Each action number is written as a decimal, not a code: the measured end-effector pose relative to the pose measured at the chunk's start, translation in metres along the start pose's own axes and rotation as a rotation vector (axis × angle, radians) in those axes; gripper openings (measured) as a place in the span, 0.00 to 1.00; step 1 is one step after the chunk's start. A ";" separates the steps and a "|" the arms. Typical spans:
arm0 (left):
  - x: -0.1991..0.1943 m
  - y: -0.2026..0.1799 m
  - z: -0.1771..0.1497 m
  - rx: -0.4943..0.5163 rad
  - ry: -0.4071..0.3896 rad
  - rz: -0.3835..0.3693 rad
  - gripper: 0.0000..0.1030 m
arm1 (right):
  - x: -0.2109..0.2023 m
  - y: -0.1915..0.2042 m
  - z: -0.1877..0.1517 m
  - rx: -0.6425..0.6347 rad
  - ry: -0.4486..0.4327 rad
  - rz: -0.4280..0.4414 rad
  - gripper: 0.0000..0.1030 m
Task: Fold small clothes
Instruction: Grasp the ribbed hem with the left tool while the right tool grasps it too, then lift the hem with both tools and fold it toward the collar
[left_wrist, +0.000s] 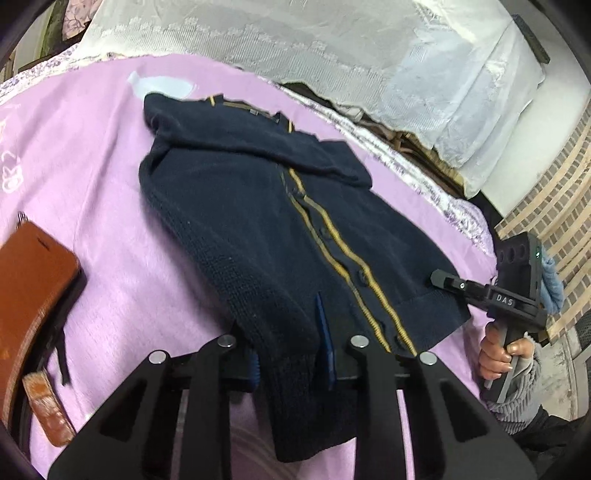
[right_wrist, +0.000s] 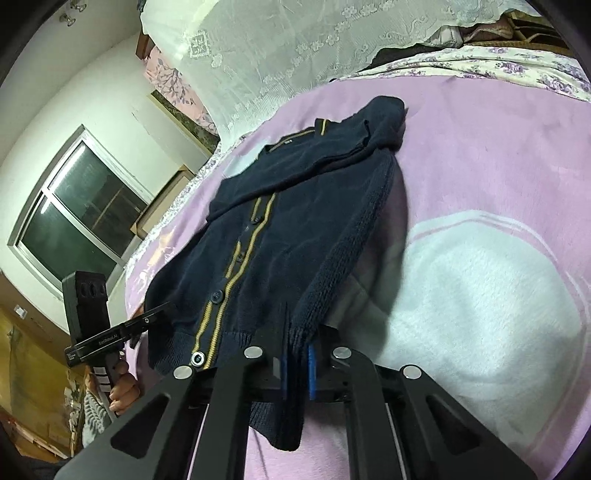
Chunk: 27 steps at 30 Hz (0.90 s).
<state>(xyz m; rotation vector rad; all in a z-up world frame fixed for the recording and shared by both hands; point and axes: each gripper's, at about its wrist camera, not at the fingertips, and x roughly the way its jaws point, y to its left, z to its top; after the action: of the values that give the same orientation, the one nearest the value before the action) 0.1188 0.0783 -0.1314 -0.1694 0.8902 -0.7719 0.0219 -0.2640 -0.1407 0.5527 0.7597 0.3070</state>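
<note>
A navy knit cardigan with mustard stripes down its button placket lies flat on a pink blanket, sleeves folded across the chest. My left gripper is shut on the near left part of its hem, the knit bunched between the blue pads. My right gripper is shut on the hem's near right corner, where the cardigan hangs down between its fingers. Each view shows the other gripper at the hem's far corner, with a hand on its handle: the right one and the left one.
A brown leather case with a strap lies on the blanket at the left. Lace-covered bedding is piled behind the cardigan. A brick wall stands at the right, a window at the left. A white patch marks the blanket.
</note>
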 end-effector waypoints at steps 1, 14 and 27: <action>-0.003 0.000 0.004 0.000 -0.016 -0.004 0.22 | -0.002 0.002 0.001 -0.001 -0.008 0.004 0.07; -0.009 -0.007 0.032 0.044 -0.076 0.050 0.22 | 0.002 0.023 0.030 -0.057 -0.016 0.004 0.07; -0.009 -0.016 0.070 0.066 -0.137 0.129 0.22 | 0.006 0.028 0.071 -0.017 -0.071 0.029 0.07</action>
<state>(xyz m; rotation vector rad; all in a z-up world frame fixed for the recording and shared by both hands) 0.1594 0.0609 -0.0744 -0.1045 0.7378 -0.6604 0.0749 -0.2635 -0.0858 0.5561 0.6804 0.3189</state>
